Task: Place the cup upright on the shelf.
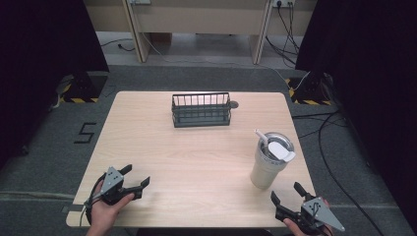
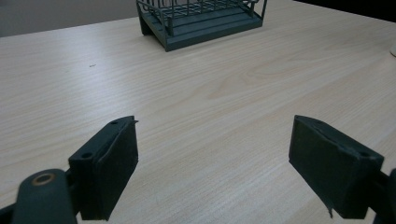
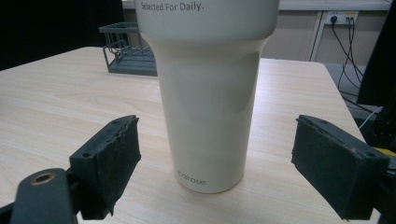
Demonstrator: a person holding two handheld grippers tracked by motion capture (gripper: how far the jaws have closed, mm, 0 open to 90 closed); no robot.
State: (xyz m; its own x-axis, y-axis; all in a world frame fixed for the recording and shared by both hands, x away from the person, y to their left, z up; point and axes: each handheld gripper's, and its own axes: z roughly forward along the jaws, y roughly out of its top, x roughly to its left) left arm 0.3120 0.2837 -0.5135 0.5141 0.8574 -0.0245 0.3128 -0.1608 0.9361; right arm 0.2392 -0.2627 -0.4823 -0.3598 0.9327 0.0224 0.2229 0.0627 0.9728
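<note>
Cream tumbler: standing upright. Right gripper: hovering just before the tumbler, jaws spread wide, gripping nothing. Left gripper: resting well apart from the tumbler, likewise spread and gripping nothing.

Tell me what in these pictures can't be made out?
- Tumbler: in the right gripper view the top edge cuts off its lid and straw.
- Tumbler's contents: in the high view the lid covers them.
- Small dark thing behind the wire basket: too small in the high view to identify.
- Basket's top: cut off by the left gripper view's edge.
</note>
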